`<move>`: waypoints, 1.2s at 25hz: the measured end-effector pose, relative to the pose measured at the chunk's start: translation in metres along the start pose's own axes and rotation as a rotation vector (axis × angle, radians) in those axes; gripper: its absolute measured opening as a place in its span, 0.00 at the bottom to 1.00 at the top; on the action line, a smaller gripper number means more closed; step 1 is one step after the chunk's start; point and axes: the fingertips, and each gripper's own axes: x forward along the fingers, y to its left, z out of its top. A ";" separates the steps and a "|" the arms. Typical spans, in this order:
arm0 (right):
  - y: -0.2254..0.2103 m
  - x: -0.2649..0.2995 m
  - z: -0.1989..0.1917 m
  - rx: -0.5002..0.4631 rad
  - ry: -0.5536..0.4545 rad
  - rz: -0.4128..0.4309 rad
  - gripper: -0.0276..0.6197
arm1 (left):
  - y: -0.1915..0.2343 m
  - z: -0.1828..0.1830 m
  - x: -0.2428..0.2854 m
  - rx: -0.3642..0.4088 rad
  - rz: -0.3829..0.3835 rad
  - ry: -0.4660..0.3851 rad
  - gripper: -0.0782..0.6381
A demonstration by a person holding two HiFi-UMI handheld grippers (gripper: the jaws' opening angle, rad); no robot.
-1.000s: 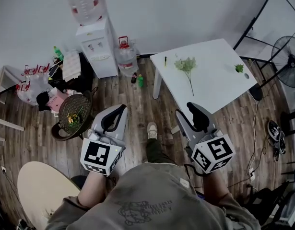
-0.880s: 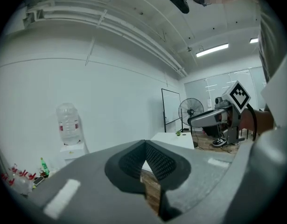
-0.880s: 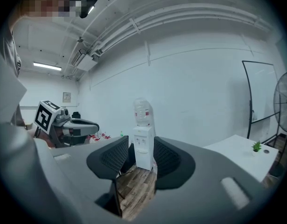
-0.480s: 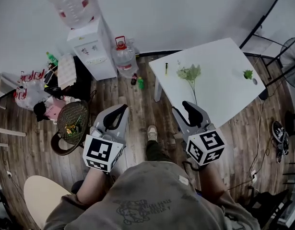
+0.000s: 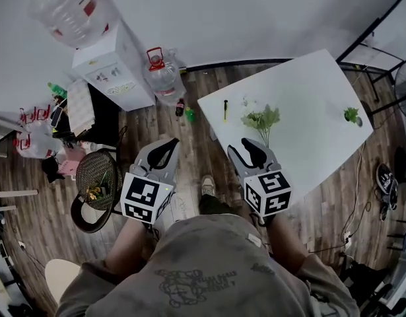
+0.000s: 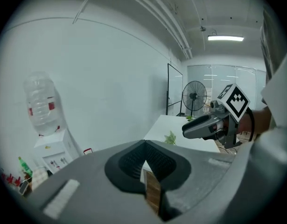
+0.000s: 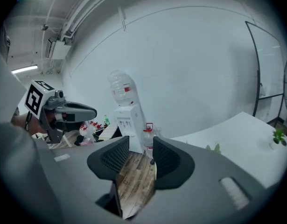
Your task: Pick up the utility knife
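Note:
The utility knife (image 5: 224,109), thin, yellow and black, lies near the left end of the white table (image 5: 308,91). My left gripper (image 5: 167,145) hangs over the wooden floor, left of the table, its jaws shut on nothing. Over the table's near left corner my right gripper (image 5: 245,148) stands a little open and empty, short of the knife. In the left gripper view the pads (image 6: 134,160) meet at their tips and the right gripper (image 6: 206,125) shows ahead. Floor shows between the pads (image 7: 116,155) in the right gripper view.
A green sprig (image 5: 261,119) and a small green plant (image 5: 351,114) lie on the table. A water dispenser (image 5: 113,74), a spare water bottle (image 5: 164,74), a wicker chair (image 5: 97,177) and clutter stand at the left. My shoe (image 5: 208,185) is on the floor.
The view has swung so the table and knife sit closer to both grippers. Both grippers have moved forward and nearer each other. Their jaws have not changed.

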 end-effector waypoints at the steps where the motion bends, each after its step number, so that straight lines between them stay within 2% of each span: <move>1: -0.007 0.010 -0.002 0.003 0.019 -0.004 0.33 | 0.004 0.000 0.012 -0.001 -0.007 0.012 0.11; 8: -0.047 0.062 -0.018 -0.019 0.122 -0.030 0.33 | 0.027 -0.009 0.076 -0.012 -0.021 0.082 0.11; 14: -0.062 0.103 -0.024 0.082 0.166 0.017 0.33 | 0.044 -0.024 0.107 -0.029 -0.015 0.144 0.11; 19: -0.081 0.129 -0.033 0.135 0.194 -0.001 0.32 | 0.054 -0.038 0.131 -0.029 -0.020 0.192 0.11; 26: -0.099 0.173 -0.061 0.190 0.286 -0.056 0.32 | 0.055 -0.053 0.162 -0.012 -0.091 0.244 0.11; 30: -0.108 0.194 -0.072 0.244 0.306 -0.114 0.32 | 0.058 -0.060 0.179 -0.005 -0.142 0.264 0.11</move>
